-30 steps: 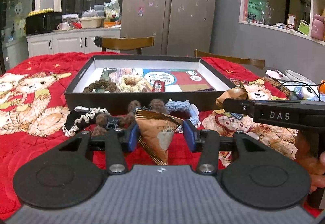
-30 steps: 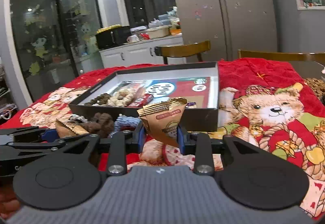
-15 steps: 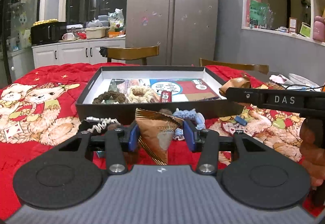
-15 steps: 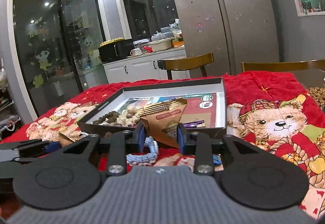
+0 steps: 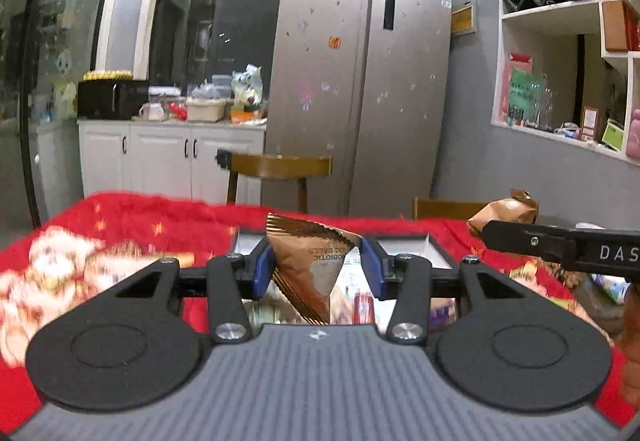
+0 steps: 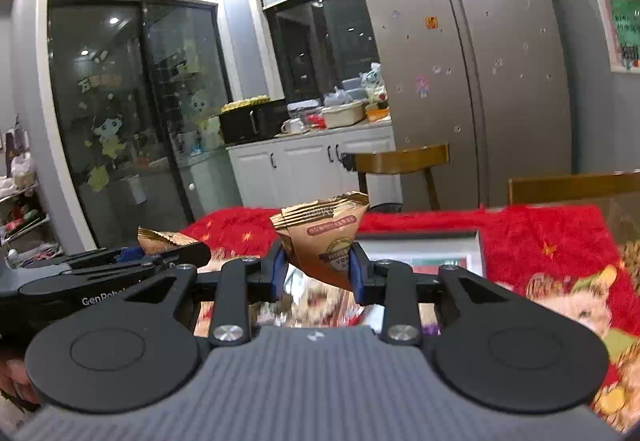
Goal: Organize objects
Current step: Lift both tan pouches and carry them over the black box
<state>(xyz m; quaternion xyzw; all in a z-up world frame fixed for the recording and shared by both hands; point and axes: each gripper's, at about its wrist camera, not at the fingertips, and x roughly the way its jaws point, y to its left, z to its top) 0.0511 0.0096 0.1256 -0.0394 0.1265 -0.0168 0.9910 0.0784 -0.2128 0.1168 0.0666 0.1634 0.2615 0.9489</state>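
Nearest the camera in the left wrist view, the left gripper [image 5: 318, 273] has its 2 blue-padded jaws pinching a brown triangular snack pouch [image 5: 310, 269], printed side showing, point hanging down. The pouch is held in the air above the near edge of a shallow black box [image 5: 440, 255] with a white inner wall; the contents under it are blurred. In the right wrist view, the right gripper [image 6: 318, 271] pinches a second brown snack pouch [image 6: 326, 239] the same way, crimped top up — also above the box [image 6: 478, 247]. Each gripper shows at the edge of the other's view, the 2 side by side. The box sits on a red blanket [image 5: 152, 223] printed with teddy bears, spread over the table. Beyond the box stands a wooden chair [image 5: 280, 169], then white cabinets [image 5: 172, 157] with a cluttered counter, and a tall silver refrigerator [image 5: 360, 81]. Right of the refrigerator, white wall shelves [image 5: 560, 13] hold a wine rack.
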